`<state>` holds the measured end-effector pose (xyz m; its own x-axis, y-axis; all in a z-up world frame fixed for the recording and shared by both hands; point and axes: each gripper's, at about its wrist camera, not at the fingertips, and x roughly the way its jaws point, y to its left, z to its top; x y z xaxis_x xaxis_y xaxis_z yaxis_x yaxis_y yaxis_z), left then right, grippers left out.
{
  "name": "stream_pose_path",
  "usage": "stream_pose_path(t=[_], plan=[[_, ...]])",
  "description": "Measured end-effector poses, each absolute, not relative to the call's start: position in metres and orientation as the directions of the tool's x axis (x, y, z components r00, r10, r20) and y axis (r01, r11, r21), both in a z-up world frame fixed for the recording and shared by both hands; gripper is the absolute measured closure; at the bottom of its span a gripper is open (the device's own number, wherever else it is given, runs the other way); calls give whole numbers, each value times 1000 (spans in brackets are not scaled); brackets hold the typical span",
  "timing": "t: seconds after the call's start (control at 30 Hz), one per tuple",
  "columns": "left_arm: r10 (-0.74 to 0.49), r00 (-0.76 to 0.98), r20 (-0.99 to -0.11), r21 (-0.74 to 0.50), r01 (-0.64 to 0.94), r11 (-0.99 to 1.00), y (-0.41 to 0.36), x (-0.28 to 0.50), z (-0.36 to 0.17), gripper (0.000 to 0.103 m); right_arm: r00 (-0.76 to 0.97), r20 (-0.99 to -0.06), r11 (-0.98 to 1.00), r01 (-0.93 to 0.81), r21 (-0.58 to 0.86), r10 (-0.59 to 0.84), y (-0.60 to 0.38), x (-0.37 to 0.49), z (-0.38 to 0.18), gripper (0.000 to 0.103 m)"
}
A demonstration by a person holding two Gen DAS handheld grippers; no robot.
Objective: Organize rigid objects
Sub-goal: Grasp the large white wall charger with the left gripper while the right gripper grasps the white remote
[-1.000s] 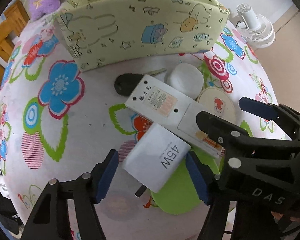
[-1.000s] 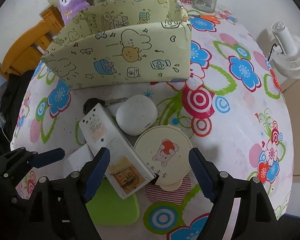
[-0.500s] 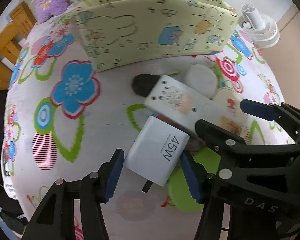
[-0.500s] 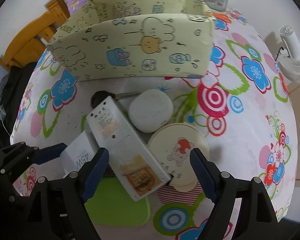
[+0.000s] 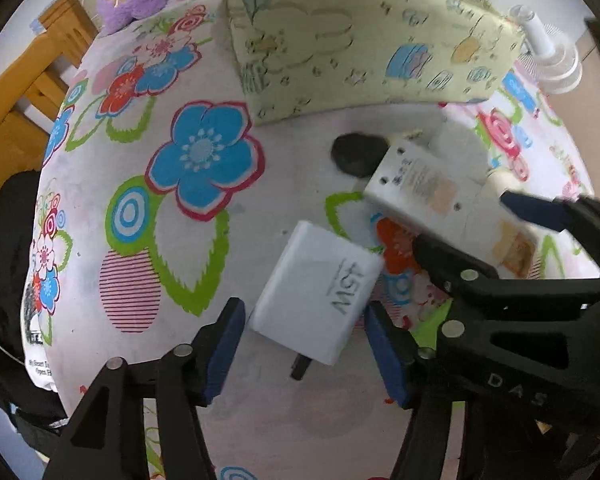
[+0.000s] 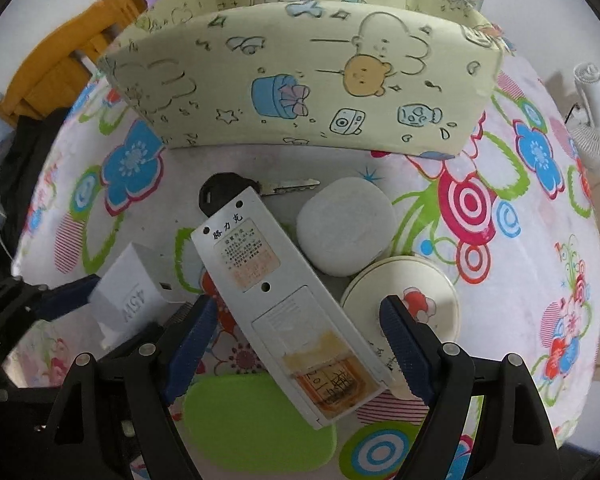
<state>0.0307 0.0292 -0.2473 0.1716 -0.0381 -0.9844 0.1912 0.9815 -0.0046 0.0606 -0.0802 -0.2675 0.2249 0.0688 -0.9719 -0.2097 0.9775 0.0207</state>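
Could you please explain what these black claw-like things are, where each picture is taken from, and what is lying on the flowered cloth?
There is no robot here: a person holds a two-finger tool in each hand, and a fisheye camera on each tool looks forward along its fingers.

In the left tool's picture, the left gripper has the white 45W charger between its blue fingers. They have just been opening, with gaps showing on both sides of the charger.

In the right tool's picture, the right gripper straddles a long white remote without touching it.

Also on the tablecloth: a black key, a white case, a round cream tin, a green pad and a yellow fabric box.
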Motion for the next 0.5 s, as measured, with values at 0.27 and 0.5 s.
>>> stream_pose_path(t=[0.27, 0.5], plan=[[-76, 151, -986, -52, 159, 986, 47, 28, -254, 37, 263, -964, 971, -235, -42, 22, -62, 61, -266, 39], [-94, 161, -982, -66, 167, 984, 48, 39, -253, 39, 259, -965, 978, -209, -11, 45, -68, 60, -260, 51]])
